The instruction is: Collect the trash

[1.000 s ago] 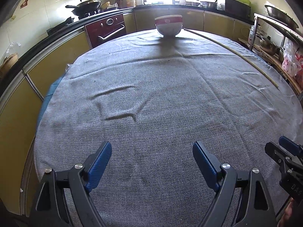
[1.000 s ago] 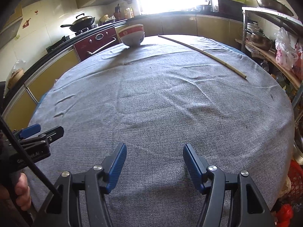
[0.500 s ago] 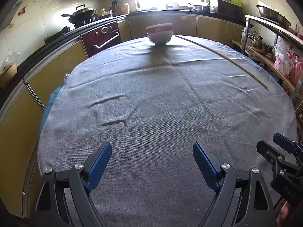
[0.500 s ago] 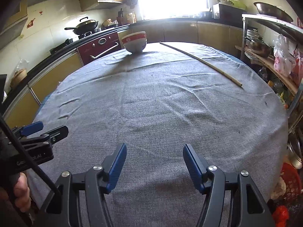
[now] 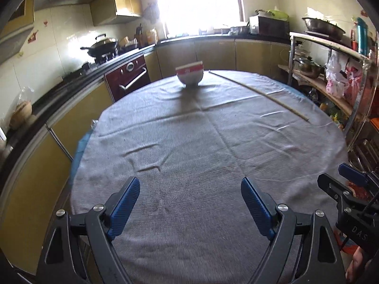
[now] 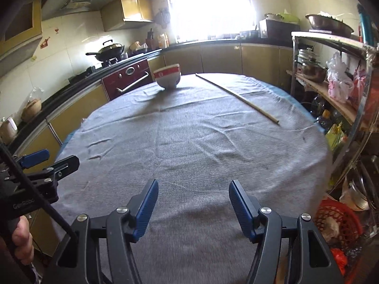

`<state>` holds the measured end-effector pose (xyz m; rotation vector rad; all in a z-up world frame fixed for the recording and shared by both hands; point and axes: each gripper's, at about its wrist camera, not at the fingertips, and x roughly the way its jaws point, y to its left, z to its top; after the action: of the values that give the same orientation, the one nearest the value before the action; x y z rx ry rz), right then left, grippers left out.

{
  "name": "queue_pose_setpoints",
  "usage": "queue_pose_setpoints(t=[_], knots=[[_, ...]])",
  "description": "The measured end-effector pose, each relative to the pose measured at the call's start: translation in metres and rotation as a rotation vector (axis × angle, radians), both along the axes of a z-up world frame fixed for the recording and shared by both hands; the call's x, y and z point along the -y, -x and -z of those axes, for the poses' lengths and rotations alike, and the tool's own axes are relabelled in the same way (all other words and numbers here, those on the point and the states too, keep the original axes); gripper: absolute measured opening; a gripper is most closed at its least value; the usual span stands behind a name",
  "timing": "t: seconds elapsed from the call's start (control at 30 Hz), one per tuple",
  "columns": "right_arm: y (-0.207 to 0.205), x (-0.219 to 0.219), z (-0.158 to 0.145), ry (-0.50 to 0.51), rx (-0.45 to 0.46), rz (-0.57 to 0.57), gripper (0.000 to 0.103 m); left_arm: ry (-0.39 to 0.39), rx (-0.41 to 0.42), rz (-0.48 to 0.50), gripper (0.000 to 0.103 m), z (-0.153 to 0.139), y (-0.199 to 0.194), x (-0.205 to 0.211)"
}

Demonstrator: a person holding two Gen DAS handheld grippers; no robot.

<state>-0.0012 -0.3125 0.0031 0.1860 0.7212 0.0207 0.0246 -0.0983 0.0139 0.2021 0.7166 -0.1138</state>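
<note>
Both tools (image 5: 190, 196) (image 6: 191, 200) gape over near table edge (image 6: 308, 177)

We see a round table (image 5: 201, 165) under a cloth (image 6: 189, 146), with a bowl (image 5: 190, 75) on its far side and a long stick (image 5: 258, 94) lying to the bowl's right, running toward the right edge. Behind and left of the table runs a counter with an oven (image 5: 129, 80) below and a wok (image 5: 101, 46) on the stove. A shelf rack (image 6: 331, 85) stands right of the table, a basket (image 6: 336, 222) low beside it. Our 2 grippers sit at the near edge, left gripper (image 5: 189, 209) beside right gripper (image 6: 190, 209).
</note>
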Motion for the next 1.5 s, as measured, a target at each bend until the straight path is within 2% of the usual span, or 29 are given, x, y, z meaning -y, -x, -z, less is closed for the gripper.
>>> queue_pose_setpoints(t=[0.3, 0.7, 0.93, 1.5], knots=[[0.049, -0.002, -0.045, 0.038, 0.089, -0.003, 0.066, 0.002, 0.053, 0.012, 0.087, -0.033, 0.041, 0.003], [0.093, -0.005, -0.076, 0.05, 0.123, 0.019, 0.066, 0.022, 0.086, 0.036, 0.087, -0.057, 0.076, -0.001], [0.101, -0.006, -0.09, 0.055, 0.142, 0.046, 0.067, 0.035, 0.113, 0.03, 0.087, -0.068, 0.087, -0.008], [0.105, -0.025, -0.102, 0.1, 0.155, 0.041, 0.067, 0.053, 0.146, 0.025, 0.087, -0.078, 0.094, -0.026]])
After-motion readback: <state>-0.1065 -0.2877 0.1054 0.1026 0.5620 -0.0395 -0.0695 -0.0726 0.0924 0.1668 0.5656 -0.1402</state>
